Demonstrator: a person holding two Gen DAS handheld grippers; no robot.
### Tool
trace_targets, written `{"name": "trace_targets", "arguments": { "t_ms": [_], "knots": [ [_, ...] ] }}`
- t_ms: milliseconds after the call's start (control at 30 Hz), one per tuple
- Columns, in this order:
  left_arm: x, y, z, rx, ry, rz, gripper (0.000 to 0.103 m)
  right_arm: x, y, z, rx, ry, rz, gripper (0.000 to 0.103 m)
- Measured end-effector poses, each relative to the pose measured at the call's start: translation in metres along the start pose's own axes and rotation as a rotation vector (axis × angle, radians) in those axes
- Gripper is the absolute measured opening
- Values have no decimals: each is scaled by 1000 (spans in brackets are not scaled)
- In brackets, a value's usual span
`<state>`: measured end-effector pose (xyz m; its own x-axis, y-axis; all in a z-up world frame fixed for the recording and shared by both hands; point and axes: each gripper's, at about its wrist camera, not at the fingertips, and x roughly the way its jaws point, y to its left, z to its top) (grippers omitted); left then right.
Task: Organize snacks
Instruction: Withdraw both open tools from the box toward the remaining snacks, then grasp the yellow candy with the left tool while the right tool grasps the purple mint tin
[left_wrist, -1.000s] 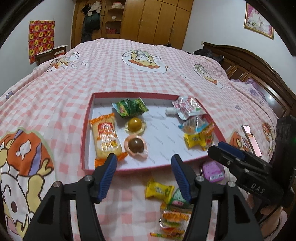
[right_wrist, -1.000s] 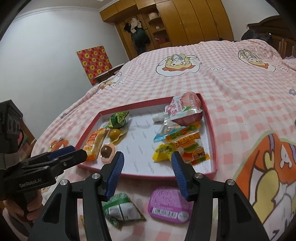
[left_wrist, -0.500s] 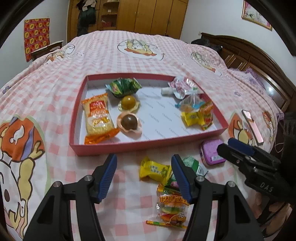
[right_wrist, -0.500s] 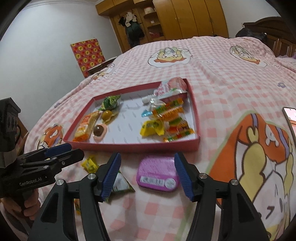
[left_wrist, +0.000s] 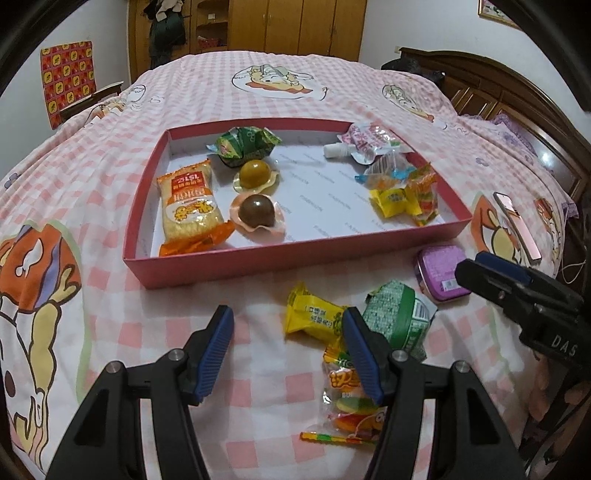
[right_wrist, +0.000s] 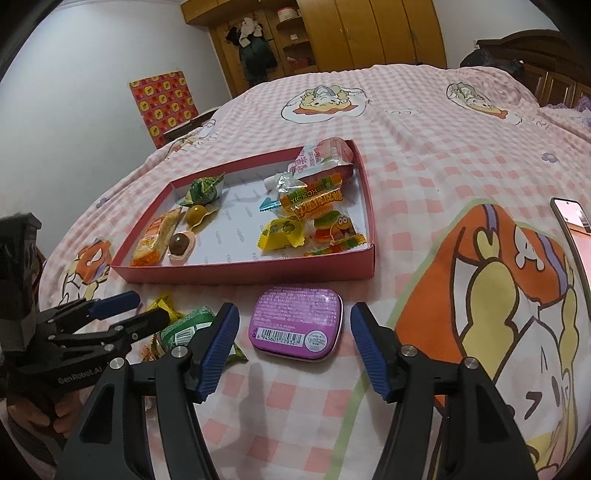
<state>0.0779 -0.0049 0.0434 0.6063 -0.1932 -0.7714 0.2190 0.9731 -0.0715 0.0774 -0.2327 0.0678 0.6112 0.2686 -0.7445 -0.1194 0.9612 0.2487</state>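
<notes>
A red tray (left_wrist: 258, 264) on the pink checked bedspread holds an orange cracker pack (left_wrist: 188, 199), a green wrapper (left_wrist: 243, 144), two chocolate balls, a pink pouch (right_wrist: 325, 157) and gummy packets. In front of it lie a yellow packet (left_wrist: 314, 317), a green packet (left_wrist: 402, 321), a gummy bag (left_wrist: 351, 410) and a purple tin (right_wrist: 295, 321). My left gripper (left_wrist: 286, 321) hovers open over the yellow packet, holding nothing. The jaws of my right gripper (right_wrist: 294, 314) are opening. They straddle the purple tin from above, and the pads do not touch it.
A phone (left_wrist: 517, 225) lies on the bedspread right of the tray. A dark wooden headboard (left_wrist: 498, 92) runs along the right and wardrobes (left_wrist: 295, 26) stand behind the bed. A person's hand (right_wrist: 33, 417) holds the left gripper's handle.
Both grippers drew back from the tray and sank toward the loose snacks in front of it. The right jaws widened and now frame the purple tin.
</notes>
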Motion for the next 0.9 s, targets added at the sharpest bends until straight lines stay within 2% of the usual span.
{"name": "trace_targets", "arguments": {
  "t_ms": [333, 400, 433, 467, 567, 900],
  "knots": [
    [9, -18, -4, 76, -9, 50, 63, 2, -1, -2, 7, 9, 2, 64],
    [8, -18, -4, 78, -16, 36, 55, 4, -1, -3, 5, 19, 1, 64],
    [8, -17, -4, 76, -18, 30, 46, 5, -1, -3, 5, 23, 0, 64],
    [8, -16, -4, 71, -21, 29, 41, 6, -1, -4, 5, 27, -2, 64],
    [5, -9, -3, 35, -28, 2, 37, 7, -1, -5, 5, 34, -6, 65],
    [5, 15, -6, -82, -28, -52, 37, 16, 6, -4, -26, 63, -41, 67]
  ]
}}
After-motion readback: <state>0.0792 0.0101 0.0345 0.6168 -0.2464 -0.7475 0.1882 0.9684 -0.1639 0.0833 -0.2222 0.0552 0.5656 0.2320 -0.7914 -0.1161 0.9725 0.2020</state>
